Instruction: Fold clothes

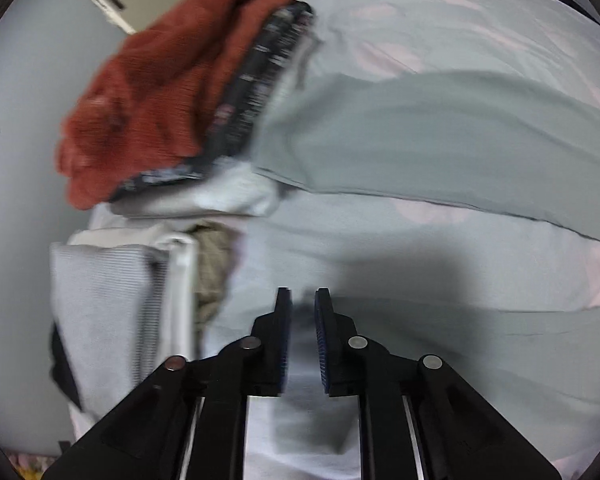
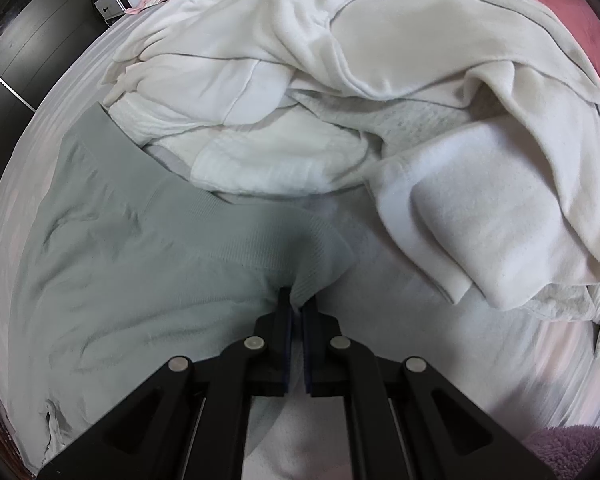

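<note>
A pale grey-green ribbed garment (image 2: 148,240) lies spread on the bed sheet (image 2: 440,344). My right gripper (image 2: 299,300) is shut on the corner of its ribbed band at the near edge. In the left wrist view the same garment (image 1: 420,136) stretches across the bed to the right. My left gripper (image 1: 303,300) hovers over the sheet (image 1: 440,280) short of it, its jaws a small gap apart with nothing between them.
A heap of white and cream clothes (image 2: 360,80) lies behind the garment. A rust-red knit (image 1: 160,92) and a dark patterned item (image 1: 260,80) top a pile at the left, with a folded grey striped piece (image 1: 104,312) below. A mauve fluffy item (image 2: 572,452) sits at the lower right.
</note>
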